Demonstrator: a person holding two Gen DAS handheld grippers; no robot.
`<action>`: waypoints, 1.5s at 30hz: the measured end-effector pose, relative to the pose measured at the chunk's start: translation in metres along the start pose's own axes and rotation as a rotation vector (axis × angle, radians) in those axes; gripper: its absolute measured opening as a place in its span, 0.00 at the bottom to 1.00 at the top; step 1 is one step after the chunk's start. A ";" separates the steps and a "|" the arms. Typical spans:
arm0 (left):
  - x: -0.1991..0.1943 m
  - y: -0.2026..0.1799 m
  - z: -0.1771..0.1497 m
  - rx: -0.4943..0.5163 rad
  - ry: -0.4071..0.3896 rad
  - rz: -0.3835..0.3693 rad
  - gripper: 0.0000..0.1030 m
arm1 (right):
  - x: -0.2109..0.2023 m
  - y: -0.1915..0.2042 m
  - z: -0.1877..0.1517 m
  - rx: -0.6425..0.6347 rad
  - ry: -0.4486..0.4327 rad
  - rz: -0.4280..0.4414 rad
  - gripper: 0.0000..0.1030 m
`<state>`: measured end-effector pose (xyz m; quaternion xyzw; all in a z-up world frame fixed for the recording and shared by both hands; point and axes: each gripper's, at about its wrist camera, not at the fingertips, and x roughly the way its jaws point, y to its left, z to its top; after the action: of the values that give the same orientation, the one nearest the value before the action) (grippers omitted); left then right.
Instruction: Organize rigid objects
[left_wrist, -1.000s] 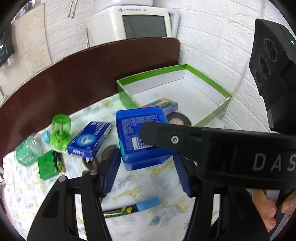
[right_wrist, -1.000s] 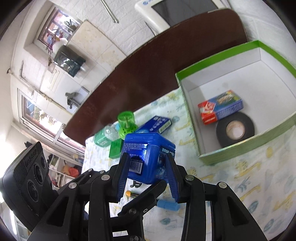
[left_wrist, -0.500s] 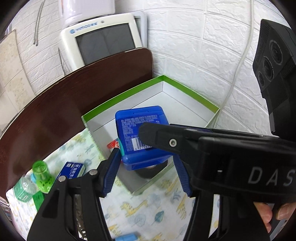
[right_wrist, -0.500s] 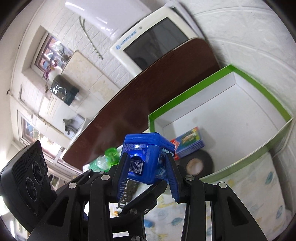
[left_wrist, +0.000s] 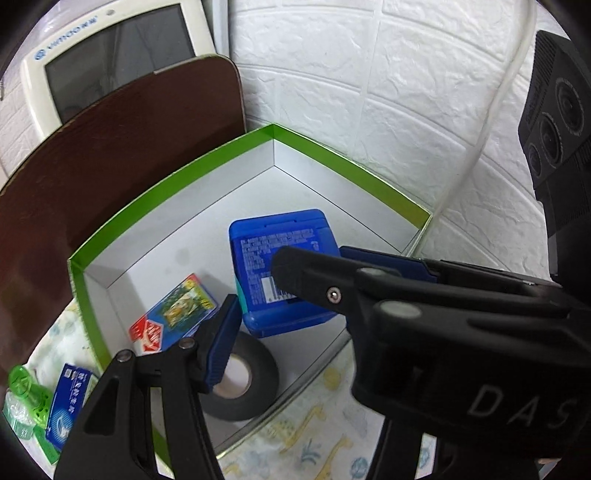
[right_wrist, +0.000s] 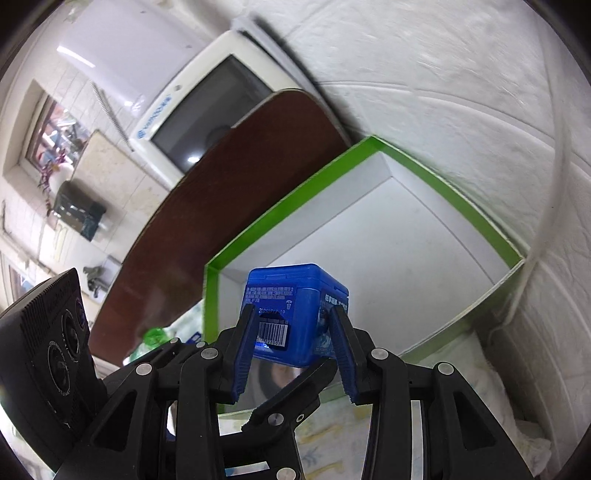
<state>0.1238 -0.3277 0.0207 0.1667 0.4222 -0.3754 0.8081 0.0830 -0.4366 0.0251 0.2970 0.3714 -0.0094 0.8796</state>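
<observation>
Two claws meet at the near edge of the scene. Your right gripper (right_wrist: 291, 314) pinches the blue container (right_wrist: 273, 291) between its blue pads (right_wrist: 245, 347), barcode side toward you. Your left gripper (left_wrist: 288, 321) sits close under the same container, but its far finger is hidden, so you cannot tell whether it grips or only flanks.

Just beyond, the container hangs over the near part of the green-rimmed box (left_wrist: 177, 184), apparently above the black tape roll (left_wrist: 255, 369) and beside the red-and-blue packet (left_wrist: 173, 314). This looks like the placing step.

Next, carry it toward the bare white floor further in, lower until it rests flat, then spread the pads. A blue carton (left_wrist: 70, 398) waits outside on the cloth (left_wrist: 321, 424).
</observation>
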 end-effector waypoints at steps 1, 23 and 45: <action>0.004 0.000 0.002 -0.002 0.007 -0.004 0.55 | 0.002 -0.003 0.002 0.004 0.000 -0.008 0.41; -0.011 0.014 -0.007 -0.030 0.004 0.045 0.56 | 0.014 -0.011 -0.005 0.057 0.023 -0.048 0.41; -0.143 0.151 -0.134 -0.378 -0.124 0.272 0.63 | 0.007 0.114 -0.065 -0.241 0.108 0.048 0.40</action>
<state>0.1101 -0.0819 0.0502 0.0443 0.4085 -0.1869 0.8923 0.0731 -0.3069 0.0436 0.1980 0.4092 0.0724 0.8877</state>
